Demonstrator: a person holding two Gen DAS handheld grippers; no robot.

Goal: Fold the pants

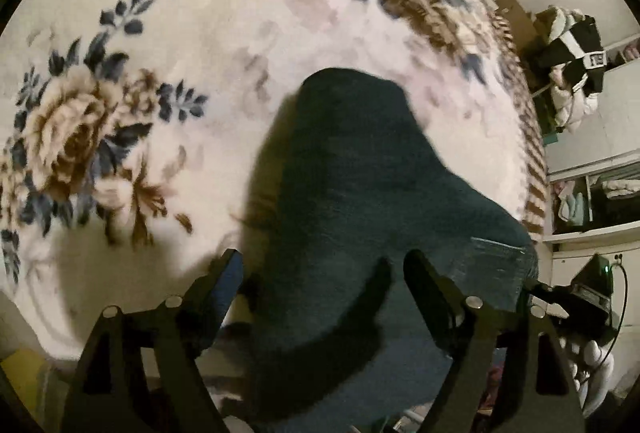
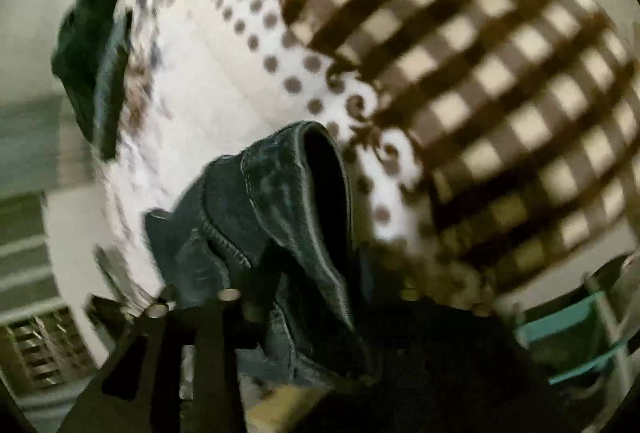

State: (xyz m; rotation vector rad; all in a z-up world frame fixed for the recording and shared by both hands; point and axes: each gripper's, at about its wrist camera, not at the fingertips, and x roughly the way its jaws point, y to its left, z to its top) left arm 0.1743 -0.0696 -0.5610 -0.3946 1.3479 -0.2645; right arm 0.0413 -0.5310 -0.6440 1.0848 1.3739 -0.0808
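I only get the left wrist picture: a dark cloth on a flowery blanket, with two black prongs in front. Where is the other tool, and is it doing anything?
Observer: The right tool has the pants bunched right against it. Cloth covers its tips, so I cannot tell whether it is clamped.
Operator: Which part of the pants is that?
Observer: An end with a stitched edge, with its opening gaping like a tube. Whether it is the waist or a leg, I cannot say.
Operator: Is it the same flowery blanket under there?
Observer: On that side the blanket shows brown and cream checks, with a band of dots beside them.
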